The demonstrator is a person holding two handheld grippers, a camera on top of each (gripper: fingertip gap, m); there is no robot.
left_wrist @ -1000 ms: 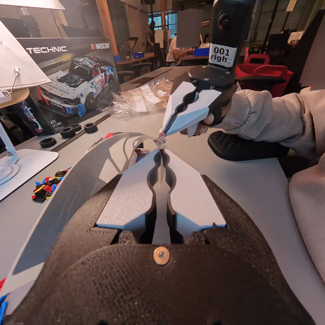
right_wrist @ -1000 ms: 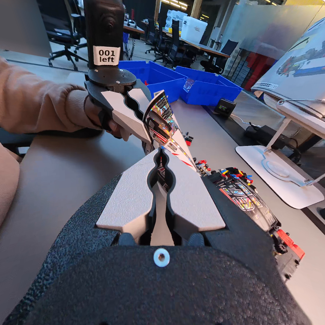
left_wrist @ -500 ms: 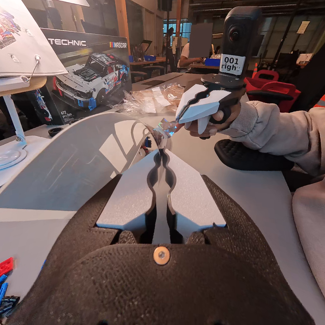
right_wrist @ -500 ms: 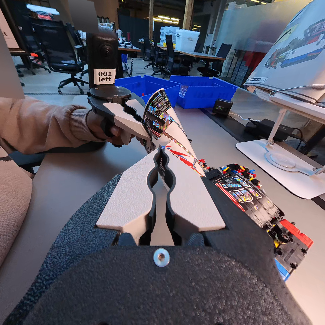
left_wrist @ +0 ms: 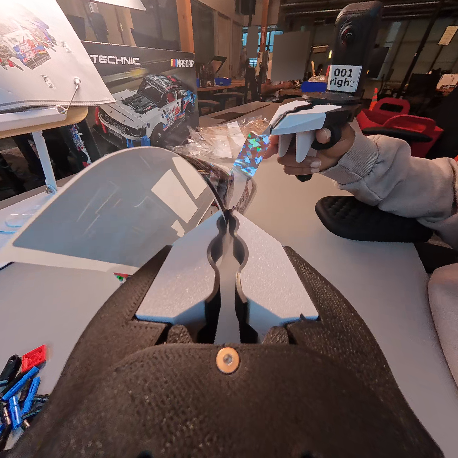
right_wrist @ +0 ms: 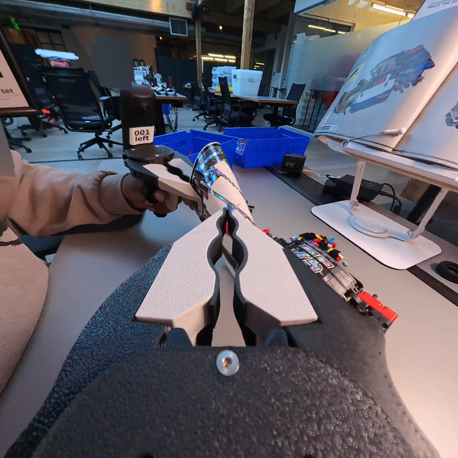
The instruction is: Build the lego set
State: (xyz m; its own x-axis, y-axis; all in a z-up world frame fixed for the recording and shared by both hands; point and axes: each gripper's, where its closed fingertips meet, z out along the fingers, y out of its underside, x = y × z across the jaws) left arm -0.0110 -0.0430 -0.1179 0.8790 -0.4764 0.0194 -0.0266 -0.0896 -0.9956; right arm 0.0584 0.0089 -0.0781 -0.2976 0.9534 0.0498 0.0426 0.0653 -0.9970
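My left gripper (left_wrist: 229, 213) is shut on the edge of a curled white sticker sheet (left_wrist: 119, 205), held above the grey table. My right gripper (left_wrist: 270, 130) is shut on the end of a holographic sticker strip (left_wrist: 251, 158) that stretches from the sheet up to its tips. In the right wrist view the right gripper (right_wrist: 226, 213) pinches the strip close to the sheet (right_wrist: 218, 178), and the left gripper (right_wrist: 198, 195) holds the sheet's far side. A partly built black lego car (right_wrist: 319, 262) with shiny stickers lies on the table to the right.
The set's box (left_wrist: 148, 99) and clear plastic bags (left_wrist: 218, 141) stand at the back. An instruction booklet rests on a white stand (right_wrist: 371, 228). Loose pins (left_wrist: 17, 386) lie near left. Blue bins (right_wrist: 267, 146) and a black wrist pad (left_wrist: 366, 223) are nearby. My right fingertips sit around 10 cm from my left ones.
The right gripper has pulled up and away from the sheet, and a longer stretch of the holographic strip now shows between the grippers. The left gripper has lifted and turned the sheet.
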